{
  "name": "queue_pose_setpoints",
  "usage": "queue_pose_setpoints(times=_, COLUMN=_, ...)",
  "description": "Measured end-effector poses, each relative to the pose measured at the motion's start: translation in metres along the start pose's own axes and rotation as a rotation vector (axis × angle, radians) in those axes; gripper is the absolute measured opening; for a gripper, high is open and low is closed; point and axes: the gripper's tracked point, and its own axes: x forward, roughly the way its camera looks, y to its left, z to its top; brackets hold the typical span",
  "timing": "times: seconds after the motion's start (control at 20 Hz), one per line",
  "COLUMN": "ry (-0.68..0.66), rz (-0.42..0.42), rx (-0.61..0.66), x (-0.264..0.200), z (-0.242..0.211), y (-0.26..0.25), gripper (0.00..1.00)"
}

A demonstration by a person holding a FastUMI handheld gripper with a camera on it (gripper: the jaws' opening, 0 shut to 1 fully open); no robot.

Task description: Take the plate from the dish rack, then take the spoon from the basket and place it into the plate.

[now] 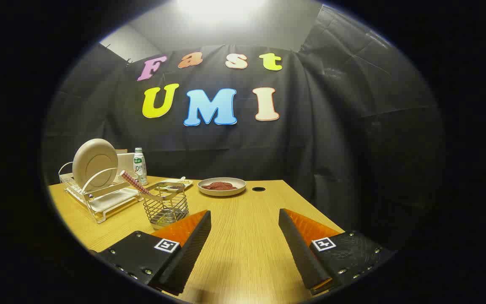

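A beige plate (95, 162) stands on edge in a white wire dish rack (99, 196), far ahead to the left of my fingers. Just ahead of the left finger is a round wire basket (166, 206). A spoon (135, 183) with a red-checked handle leans out of it toward the rack. My gripper (245, 219) hovers above the wooden table (243, 236), open, with bare tabletop between its fingers.
A shallow bowl with reddish food (221, 186) sits beyond the fingers near the table's far edge. A small tray (178, 184) and a white bottle with a green label (140, 165) stand behind the basket. A cable hole (258, 189) is right of the bowl.
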Motion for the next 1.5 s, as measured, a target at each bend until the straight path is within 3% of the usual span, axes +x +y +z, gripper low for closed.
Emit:
queue_pose_setpoints(times=0.45, ry=0.048, rz=-0.034, rx=-0.012, x=0.063, z=-0.003, y=-0.006, gripper=0.99)
queue_pose_setpoints(times=0.7, ry=0.000, rz=-0.091, rx=0.007, x=0.087, z=0.039, y=-0.020, gripper=0.99)
queue_pose_setpoints(times=1.1, ry=-0.040, rz=-0.133, rx=-0.053, x=0.013, z=0.158, y=0.019, gripper=0.98)
queue_pose_setpoints(times=1.5, ry=0.009, rz=-0.052, rx=-0.026, x=-0.039, z=0.199, y=0.148, gripper=0.98)
